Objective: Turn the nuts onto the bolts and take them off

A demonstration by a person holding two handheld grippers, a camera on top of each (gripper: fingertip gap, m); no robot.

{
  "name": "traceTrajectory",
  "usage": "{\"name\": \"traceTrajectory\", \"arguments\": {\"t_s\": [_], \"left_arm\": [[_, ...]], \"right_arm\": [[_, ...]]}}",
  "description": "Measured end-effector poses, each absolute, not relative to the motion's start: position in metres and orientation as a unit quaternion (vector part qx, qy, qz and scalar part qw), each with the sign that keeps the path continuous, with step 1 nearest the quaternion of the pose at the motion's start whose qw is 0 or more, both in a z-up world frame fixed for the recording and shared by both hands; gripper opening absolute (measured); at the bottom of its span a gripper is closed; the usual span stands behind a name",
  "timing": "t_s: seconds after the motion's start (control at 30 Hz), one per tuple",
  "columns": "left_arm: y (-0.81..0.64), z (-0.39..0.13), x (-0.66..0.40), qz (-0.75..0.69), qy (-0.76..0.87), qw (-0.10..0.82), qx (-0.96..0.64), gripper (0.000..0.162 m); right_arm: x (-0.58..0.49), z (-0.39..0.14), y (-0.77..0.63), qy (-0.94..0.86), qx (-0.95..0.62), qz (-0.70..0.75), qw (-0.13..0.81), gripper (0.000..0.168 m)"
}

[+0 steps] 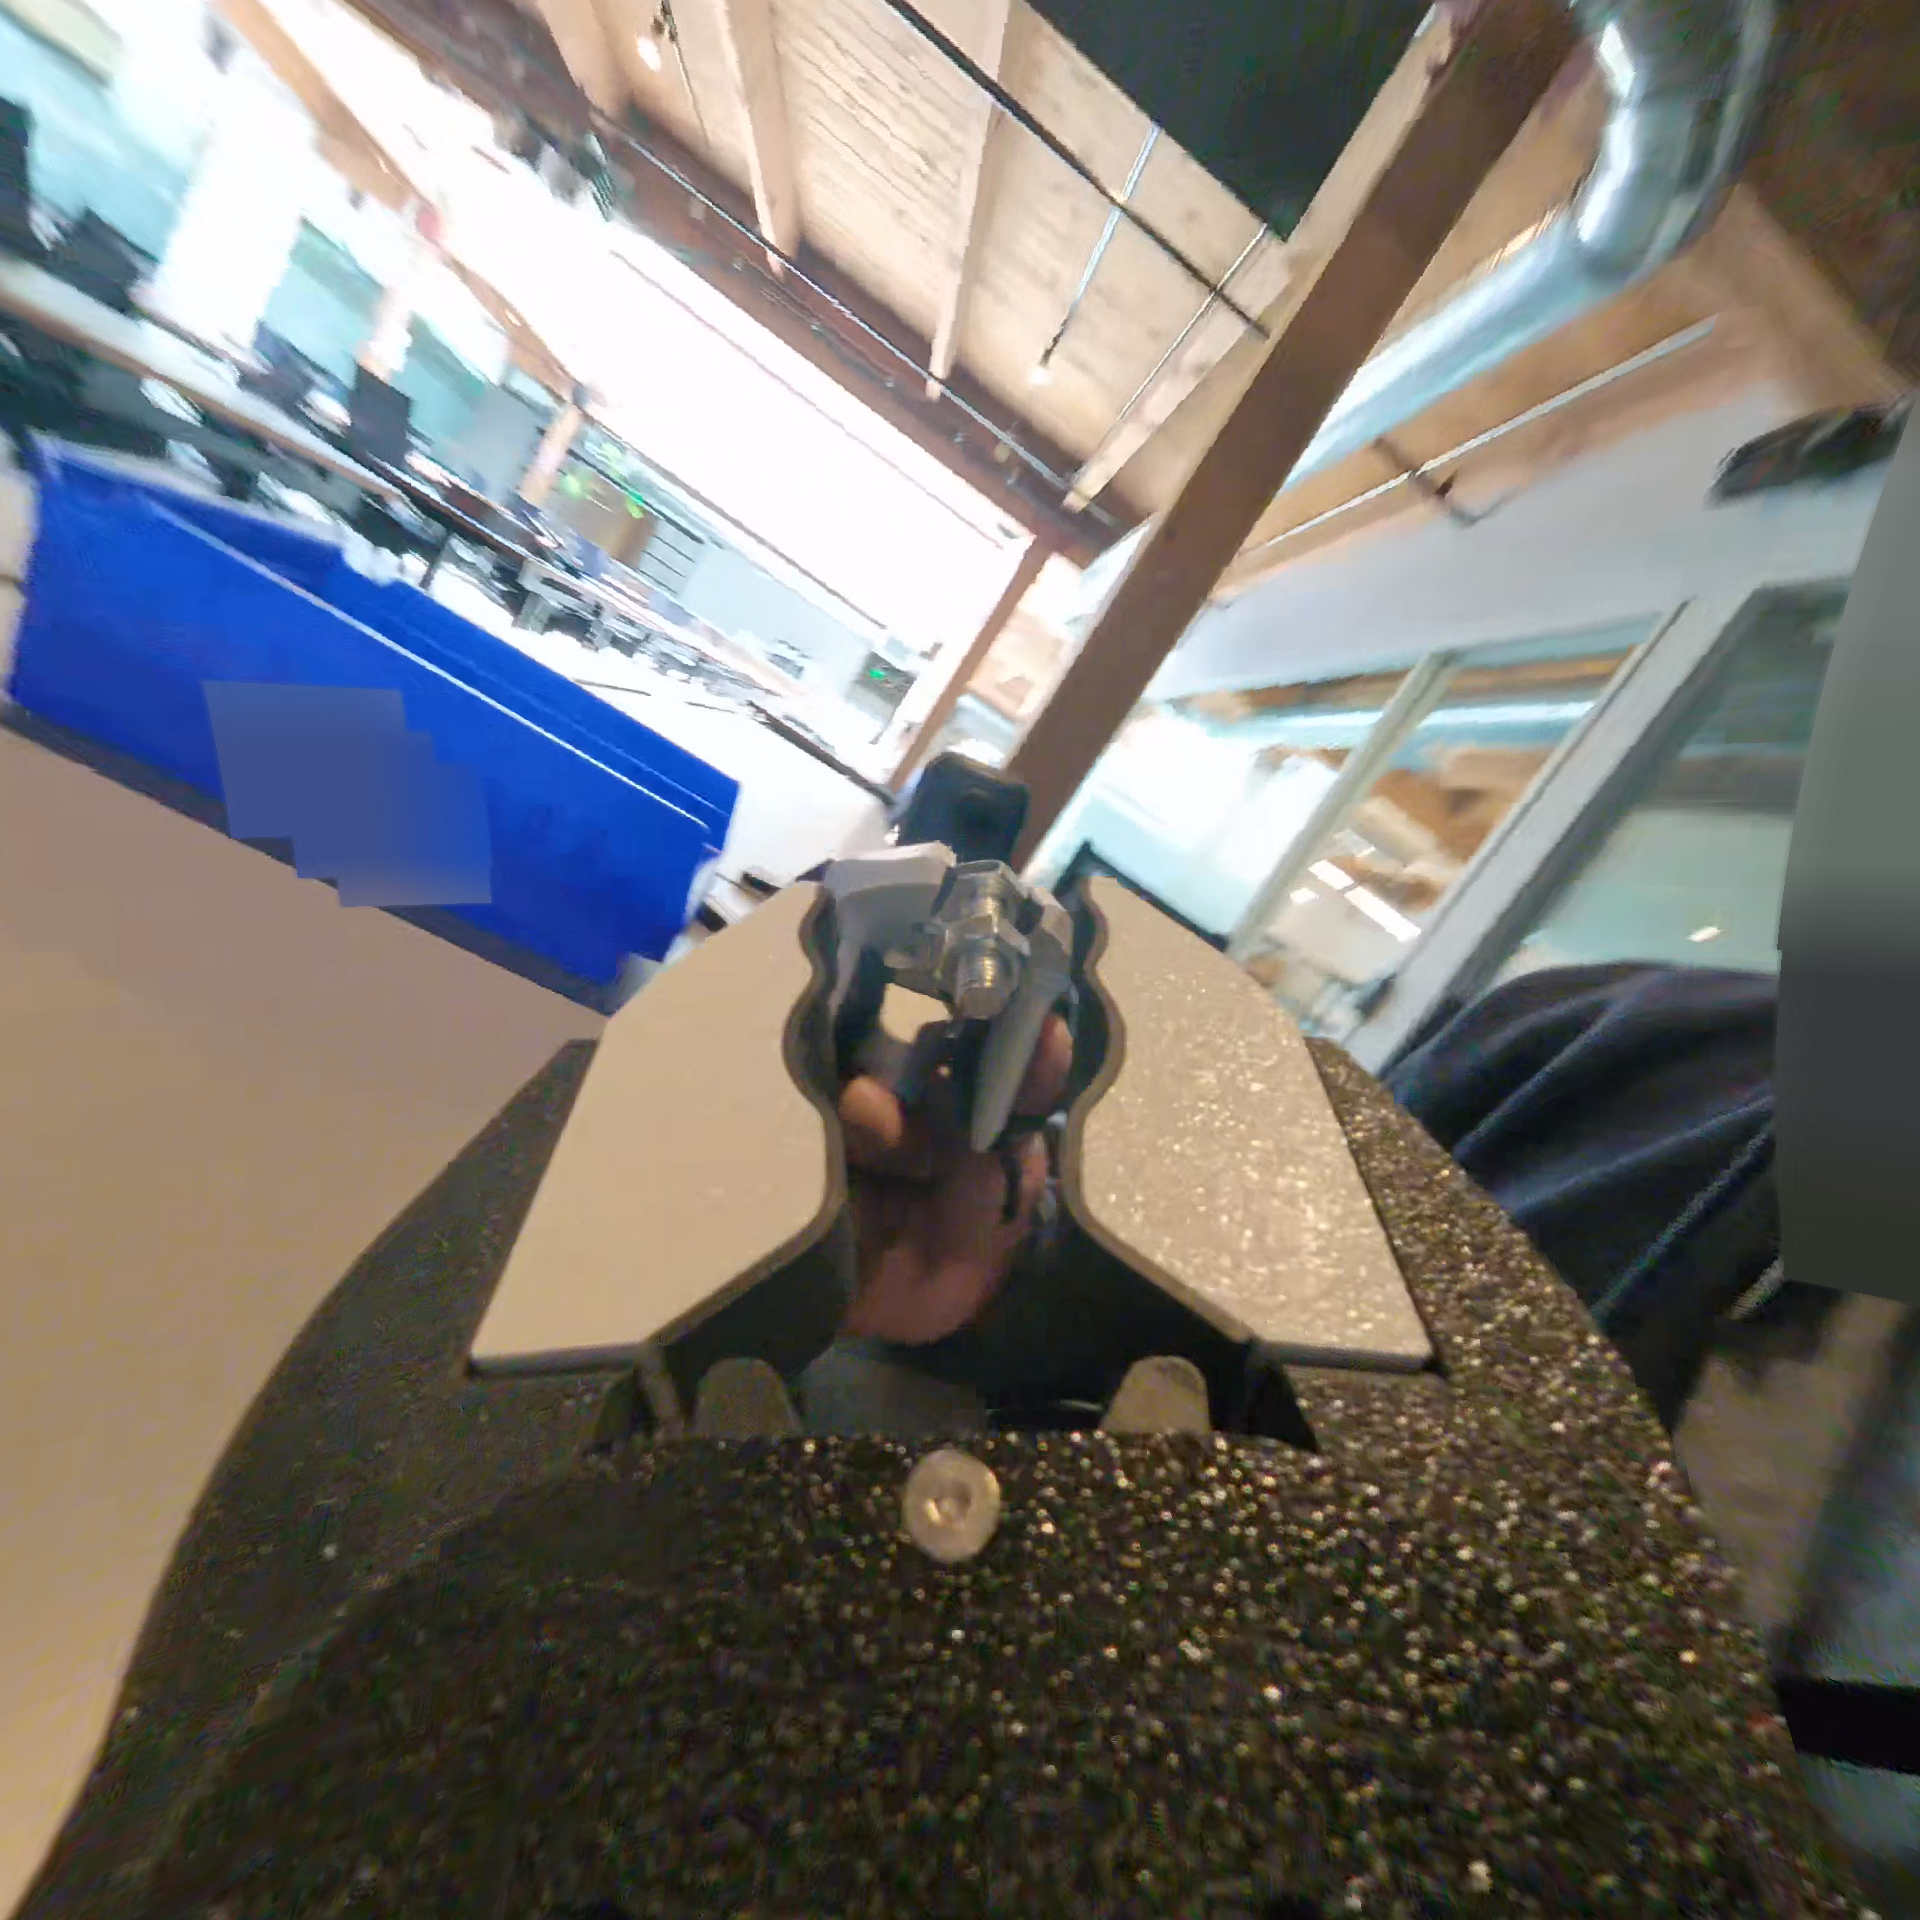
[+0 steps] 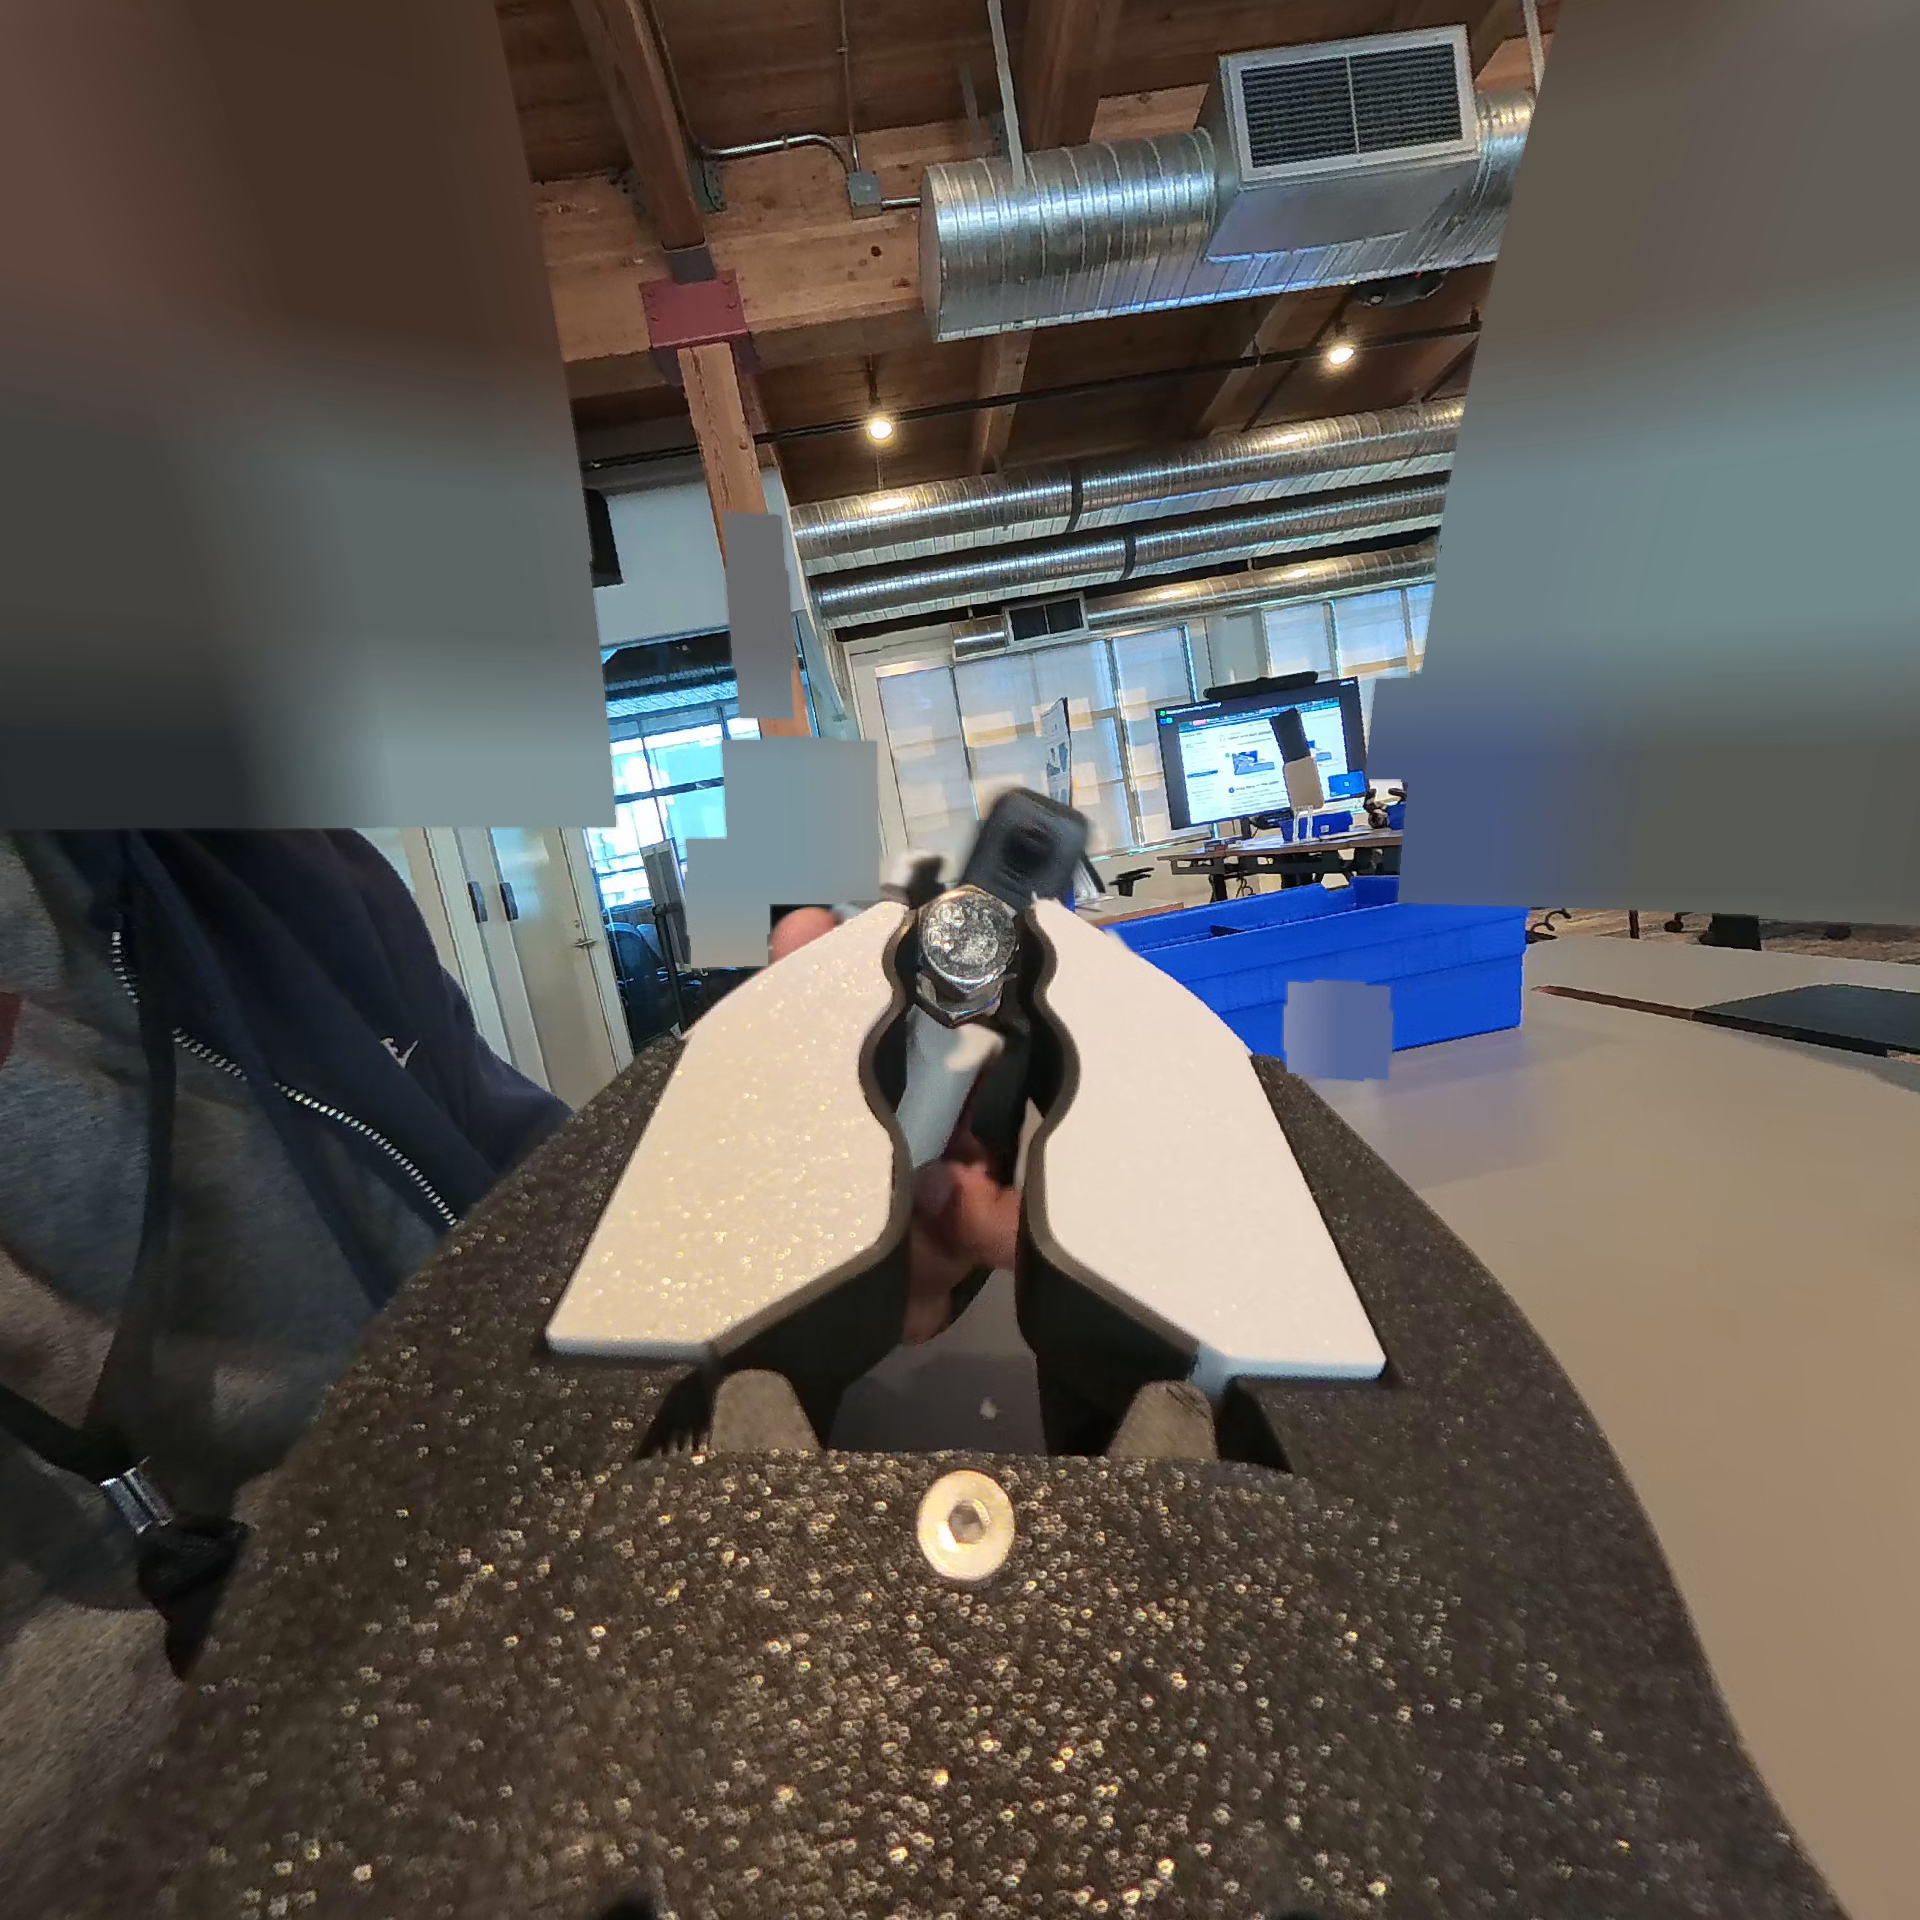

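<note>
Overall: nut-and-bolt work done mid-air above the table (image 1: 208,1039), grippers nose to nose.
Risk, L side: left gripper (image 1: 951,909) is not on the nut (image 1: 971,920). If it closes off-centre it may catch the other gripper's tips, not the nut flats, and the turn will slip.
Risk, centre: bolt (image 2: 968,940) is held by the head only, w/ nothing under it. A sideways push could tilt it, bind the thread, or drop bolt and nut to the table.
Risk, R side: grip on a round-edged head looks shallow, so the bolt may spin w/ the nut.
Pose, L: aimed up and forward, rolled so the room looks tilted. Jaws stand narrowly apart, either side of the right gripper's tips, clamping nothing as far as seen.
Pose, R: right gripper (image 2: 966,935) is about level, pointed away from the person's body, jaws closed on the bolt head.
Location: nut sits partway along the thread, thread end toward the L camera.
</note>
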State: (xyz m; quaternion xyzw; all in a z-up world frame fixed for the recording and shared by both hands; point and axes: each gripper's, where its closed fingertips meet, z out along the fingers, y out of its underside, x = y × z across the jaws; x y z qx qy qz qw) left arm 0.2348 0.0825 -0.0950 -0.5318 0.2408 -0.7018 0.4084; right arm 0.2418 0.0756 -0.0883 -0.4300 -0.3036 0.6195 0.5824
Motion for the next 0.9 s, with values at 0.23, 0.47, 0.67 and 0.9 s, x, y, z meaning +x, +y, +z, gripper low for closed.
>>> {"name": "traceTrajectory", "arguments": {"t_s": [0.23, 0.47, 0.67, 0.9], "left_arm": [[0.072, -0.105, 0.245, -0.783, 0.189, 0.262, -0.531, 0.033], [0.064, -0.097, 0.247, -0.824, 0.154, 0.204, -0.506, 0.028], [0.067, -0.102, 0.248, -0.793, 0.179, 0.247, -0.527, 0.018], [0.071, -0.106, 0.249, -0.559, 0.357, 0.516, -0.542, 0.018]], "right_arm": [[0.241, -0.089, 0.075, -0.307, -0.432, 0.614, 0.585, 0.016], [0.240, -0.089, 0.074, -0.312, -0.431, 0.612, 0.585, 0.017], [0.238, -0.090, 0.074, -0.316, -0.435, 0.608, 0.585, 0.016], [0.239, -0.090, 0.075, -0.309, -0.434, 0.617, 0.579, 0.017]]}}
